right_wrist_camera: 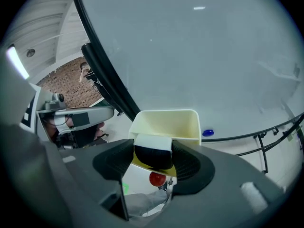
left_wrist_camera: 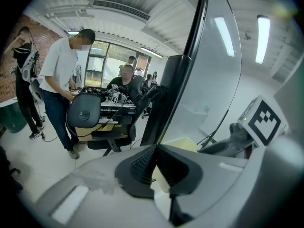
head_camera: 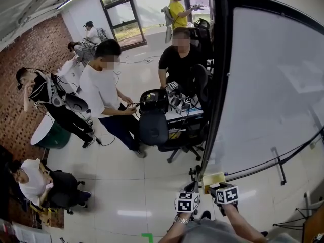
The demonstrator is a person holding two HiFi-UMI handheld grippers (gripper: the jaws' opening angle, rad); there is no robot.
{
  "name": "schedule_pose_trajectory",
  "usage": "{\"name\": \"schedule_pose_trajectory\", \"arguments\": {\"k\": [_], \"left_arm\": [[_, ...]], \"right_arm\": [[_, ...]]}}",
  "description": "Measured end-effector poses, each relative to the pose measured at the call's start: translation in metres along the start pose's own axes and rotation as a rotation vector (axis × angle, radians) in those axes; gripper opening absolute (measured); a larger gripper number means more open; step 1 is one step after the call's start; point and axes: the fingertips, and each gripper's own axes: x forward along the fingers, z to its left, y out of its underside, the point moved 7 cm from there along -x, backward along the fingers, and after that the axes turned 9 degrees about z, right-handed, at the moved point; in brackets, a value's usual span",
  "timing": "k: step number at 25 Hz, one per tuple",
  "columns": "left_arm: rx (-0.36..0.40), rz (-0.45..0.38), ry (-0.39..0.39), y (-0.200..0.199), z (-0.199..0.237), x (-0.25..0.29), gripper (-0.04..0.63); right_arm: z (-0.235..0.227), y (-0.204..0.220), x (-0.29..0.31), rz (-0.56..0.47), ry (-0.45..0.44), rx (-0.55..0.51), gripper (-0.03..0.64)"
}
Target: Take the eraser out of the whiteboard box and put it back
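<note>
My right gripper (right_wrist_camera: pixel 153 158) is shut on the eraser (right_wrist_camera: pixel 153 148), a block with a white top and black felt, pinched by its sides. The eraser sits at the near rim of the cream whiteboard box (right_wrist_camera: pixel 167 122), which hangs on the whiteboard (right_wrist_camera: pixel 199 56); I cannot tell whether it is inside. In the head view the box (head_camera: pixel 213 178) lies just ahead of both marker cubes, at the board's lower left corner. My left gripper (left_wrist_camera: pixel 155 148) is beside the box (left_wrist_camera: pixel 183 144), its tips meeting with nothing between them.
A blue magnet (right_wrist_camera: pixel 207 133) sticks to the board right of the box, and a red round thing (right_wrist_camera: pixel 157 178) shows below the eraser. Left of the black board frame (head_camera: pixel 215 85) stand office chairs (head_camera: pixel 153 127), a cluttered desk and several people.
</note>
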Motion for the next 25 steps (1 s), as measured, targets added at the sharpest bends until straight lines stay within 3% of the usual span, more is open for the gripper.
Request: {"name": "schedule_pose_trajectory", "arguments": {"k": [7,12,15,16,17,18,25], "left_arm": [[0.008,0.003,0.01,0.003,-0.001,0.0,0.003],[0.01,0.0,0.02,0.005,-0.002,-0.005,0.003],[0.005,-0.003,0.029,0.01,-0.004,-0.008,0.003],[0.002,-0.003,0.032,0.013,-0.004,-0.01,0.003],[0.001,-0.002,0.036,0.016,-0.005,-0.011,0.003],[-0.001,0.0,0.041,0.019,-0.007,-0.013,0.003],[0.033,-0.021,0.086,0.027,-0.036,-0.02,0.003]], "right_arm": [[0.0,0.002,-0.003,-0.021,0.005,0.004,0.261],[0.007,-0.004,-0.023,-0.103,0.005,-0.005,0.277],[0.011,-0.005,-0.039,-0.159,0.05,-0.009,0.278],[0.012,-0.004,-0.044,-0.186,0.078,-0.009,0.256],[0.014,-0.002,-0.048,-0.215,0.097,-0.01,0.107],[0.016,0.0,-0.051,-0.24,0.1,-0.01,0.003],[0.033,0.018,-0.064,-0.273,0.082,-0.012,0.003]]}}
